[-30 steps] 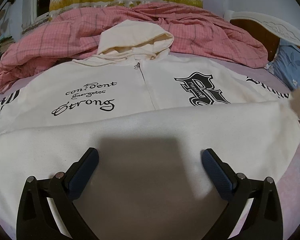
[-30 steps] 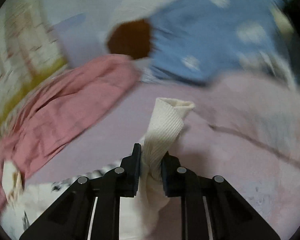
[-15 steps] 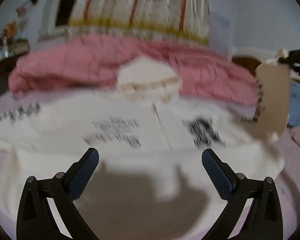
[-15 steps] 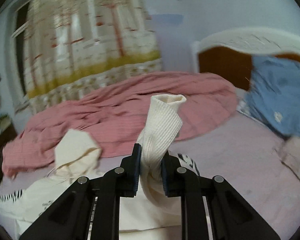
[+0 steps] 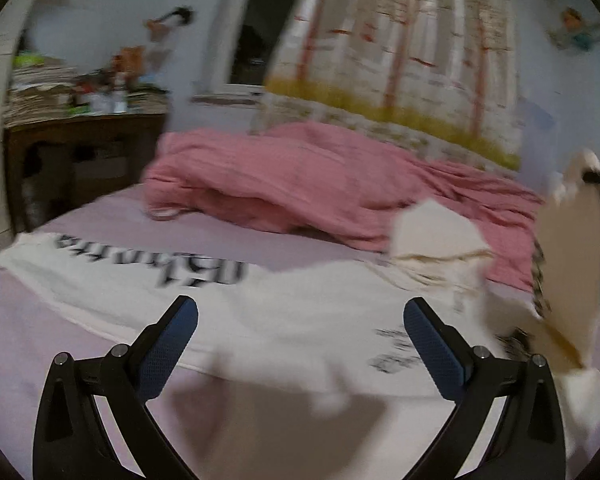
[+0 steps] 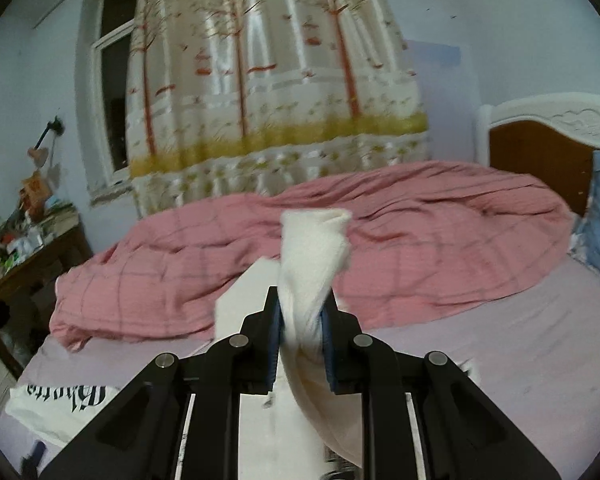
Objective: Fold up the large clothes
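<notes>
Nearest us, our right gripper [image 6: 301, 334] is clamped tight on the ribbed cuff [image 6: 314, 240] of the cream hoodie [image 5: 300, 320], cuff sticking up at 12 o'clock between the pads. Our left gripper [image 5: 300, 332] is spread wide, holding nothing, over the hoodie body lying flat on the lilac bedsheet [image 5: 40, 344]. The printed sleeve [image 5: 100, 264] runs out to 10 o'clock; the hood [image 5: 432, 232] is at 2 o'clock. Behind it is a bunched pink quilt [image 6: 420, 240], then the tree-print curtain [image 6: 276, 80].
</notes>
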Demonstrator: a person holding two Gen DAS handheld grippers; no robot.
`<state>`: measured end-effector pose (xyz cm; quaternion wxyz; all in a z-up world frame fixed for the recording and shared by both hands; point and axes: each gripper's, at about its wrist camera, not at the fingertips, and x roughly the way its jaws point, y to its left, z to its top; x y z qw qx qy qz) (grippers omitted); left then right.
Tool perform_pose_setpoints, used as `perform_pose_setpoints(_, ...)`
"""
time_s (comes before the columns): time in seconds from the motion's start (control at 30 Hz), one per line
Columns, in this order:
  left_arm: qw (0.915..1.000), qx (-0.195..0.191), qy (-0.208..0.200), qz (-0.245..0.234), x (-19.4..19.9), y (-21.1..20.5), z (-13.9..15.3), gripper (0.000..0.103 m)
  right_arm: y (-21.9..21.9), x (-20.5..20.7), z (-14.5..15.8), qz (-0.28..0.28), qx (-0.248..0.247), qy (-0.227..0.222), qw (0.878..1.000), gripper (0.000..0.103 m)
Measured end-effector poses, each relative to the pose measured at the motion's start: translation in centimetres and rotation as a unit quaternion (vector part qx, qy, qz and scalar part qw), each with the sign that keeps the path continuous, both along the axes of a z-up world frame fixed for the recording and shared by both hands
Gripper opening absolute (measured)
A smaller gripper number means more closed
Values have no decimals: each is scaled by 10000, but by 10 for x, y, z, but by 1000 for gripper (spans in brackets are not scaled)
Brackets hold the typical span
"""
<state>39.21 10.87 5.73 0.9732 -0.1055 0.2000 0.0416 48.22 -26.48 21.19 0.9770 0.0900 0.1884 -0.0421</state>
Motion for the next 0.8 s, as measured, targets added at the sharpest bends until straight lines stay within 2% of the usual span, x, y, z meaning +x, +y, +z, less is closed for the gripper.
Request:
perform_pose_setpoints(0.13, 9985, -487, 113, 245, 3, 30, -7, 102, 31, 15, -33, 131, 471, 176, 9986, 17)
perform_pose_setpoints(0.2, 9975, -605, 145, 331, 4, 38, -11, 102, 48, 26, -50, 212, 385, 325, 9985, 14)
perform_pose_setpoints(0.27, 9970, -683, 146, 343, 4, 43, -12, 102, 73, 38, -74, 369, 199, 545, 9976, 14)
perform_pose_setpoints(0.47, 9967, -730, 119, 324, 2, 47, -12, 102, 113, 53, -130, 688, 330, 927, 9928, 13)
perform_pose_setpoints(0.6, 9967, -740, 153, 312, 3, 47, -13, 102, 134, 59, -177, 932, 292, 1466, 9844, 13)
perform_pose_setpoints(0.7, 9965, -756, 145, 337, 3, 47, -14, 102, 150, 55, -210, 1266, 98, 1770, 9760, 18)
perform_pose_setpoints(0.8, 9961, -800, 158, 340, 3, 47, -15, 102, 159, 48, -220, 1608, -171, 1840, 9695, 28)
